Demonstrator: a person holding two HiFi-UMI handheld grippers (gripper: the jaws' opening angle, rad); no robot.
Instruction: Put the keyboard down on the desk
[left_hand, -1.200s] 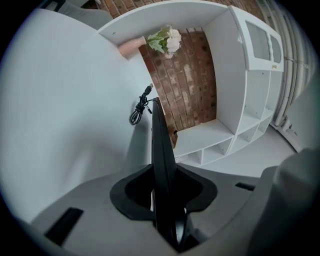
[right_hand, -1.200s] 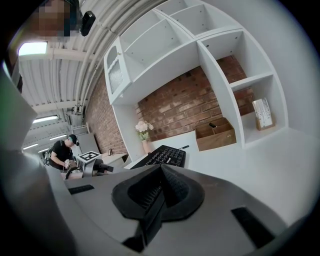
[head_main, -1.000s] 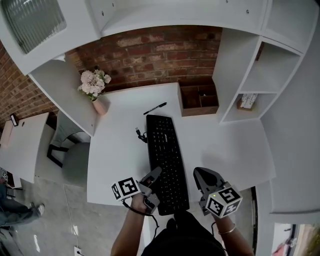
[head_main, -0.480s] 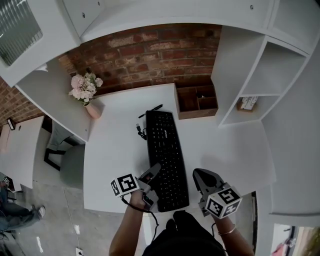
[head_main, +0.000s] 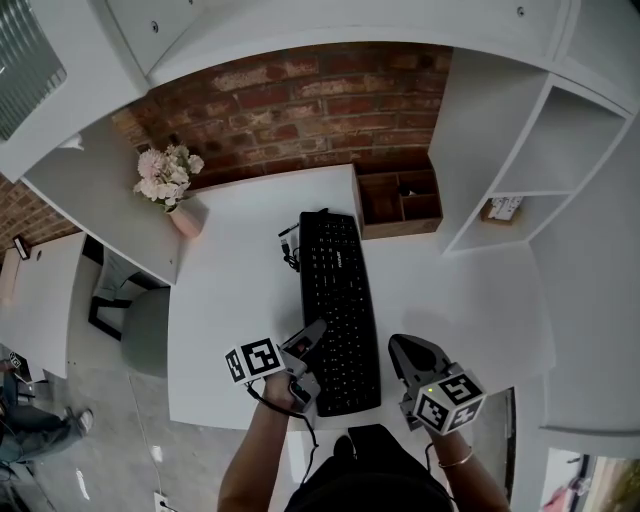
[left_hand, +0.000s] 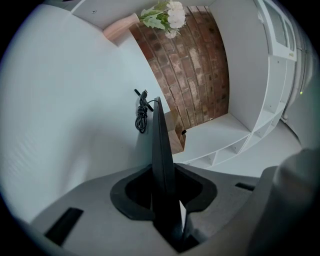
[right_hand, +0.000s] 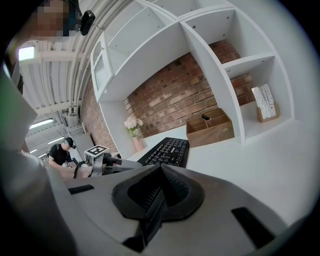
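Note:
A black keyboard (head_main: 340, 300) stretches lengthwise across the white desk (head_main: 230, 300), its far end beside the wooden organizer. My left gripper (head_main: 308, 342) is shut on the keyboard's near left edge. In the left gripper view the keyboard (left_hand: 161, 145) runs edge-on between the jaws of the left gripper (left_hand: 164, 187). Whether its near end rests on the desk I cannot tell. My right gripper (head_main: 405, 352) hovers to the right of the keyboard's near end, shut and empty. In the right gripper view, the right gripper (right_hand: 160, 187) faces the keyboard (right_hand: 167, 151) and the left gripper (right_hand: 107, 162).
A coiled black cable (head_main: 288, 250) lies by the keyboard's far left corner. A pink vase of flowers (head_main: 170, 180) stands at the back left, a wooden organizer (head_main: 400, 200) at the back right. White shelves (head_main: 510, 180) rise on the right. A person (right_hand: 62, 152) sits in the background.
The keyboard, held by my left gripper, has slid away from me toward the brick wall, and its far end now covers the pen. The right gripper has stayed put.

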